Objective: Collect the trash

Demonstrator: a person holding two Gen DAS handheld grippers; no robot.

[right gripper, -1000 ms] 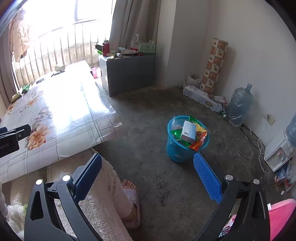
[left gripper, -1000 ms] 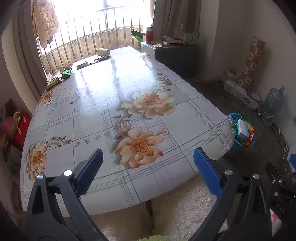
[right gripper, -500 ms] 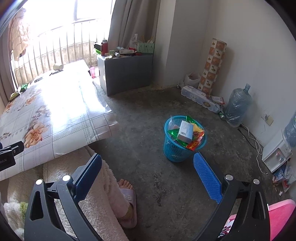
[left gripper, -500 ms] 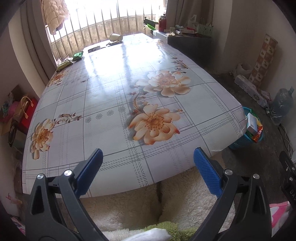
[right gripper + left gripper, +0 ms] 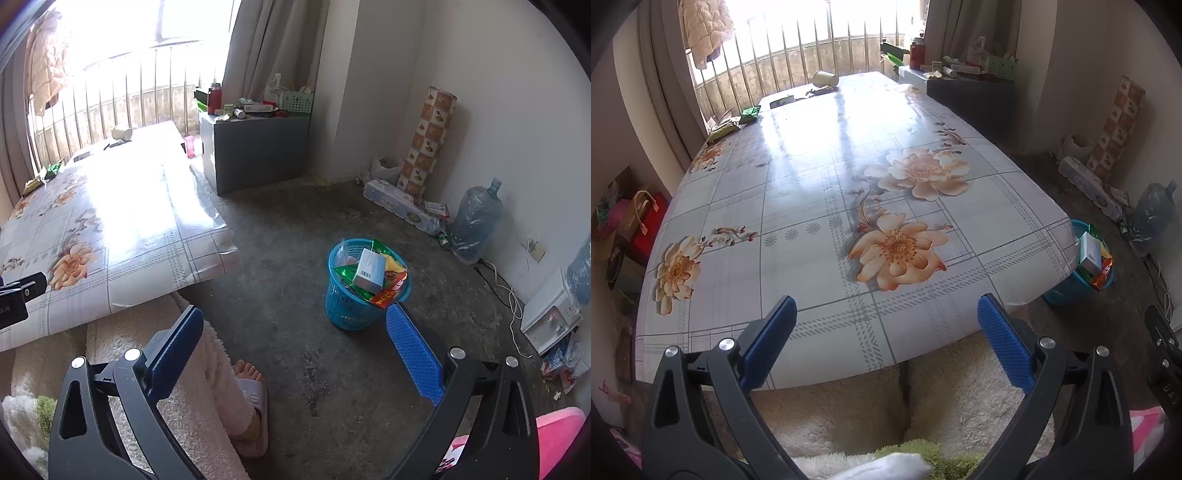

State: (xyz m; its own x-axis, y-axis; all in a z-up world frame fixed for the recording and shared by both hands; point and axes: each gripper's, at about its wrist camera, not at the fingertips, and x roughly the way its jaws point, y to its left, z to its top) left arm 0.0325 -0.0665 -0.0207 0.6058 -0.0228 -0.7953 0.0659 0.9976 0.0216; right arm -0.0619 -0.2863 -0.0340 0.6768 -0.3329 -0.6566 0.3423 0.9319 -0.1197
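**Ana:** Since a second ago the left wrist view has lifted and swung left: more of the table's left side shows, the far-end litter sits nearer the middle of the frame, and the basket has slid to the right edge. The right view has hardly shifted.

**Ben:** And the jaws?

**Ana:** Both spread wide, nothing between them. The left gripper (image 5: 886, 325) hangs over the near edge of the glossy floral-print tablecloth table (image 5: 820, 206); the right gripper (image 5: 295, 325) is over bare concrete, just short of the blue plastic mesh waste basket (image 5: 341, 306).

**Ben:** Where is the trash?

**Ana:** Some is already in the basket: a white-and-blue cardboard box (image 5: 369, 275) on top of green and red wrappers. What's left, I judge, lies at the table's far end by the window bars: a tipped-over cream paper cup (image 5: 825, 78), a crumpled dark-green foil wrapper (image 5: 750, 112), and a flat pale-green packet (image 5: 722, 129) near the far left corner.

**Ben:** How to do the reach well?

**Ana:** Carry the left gripper the full length of the table. I'd take the cup first, across its wall, closing gently so it doesn't crush or roll. For the flat wrappers, come in low and pinch a raised crease; the cloth looks slick, so they may skid. The basket looks heaped, so place items, don't toss.
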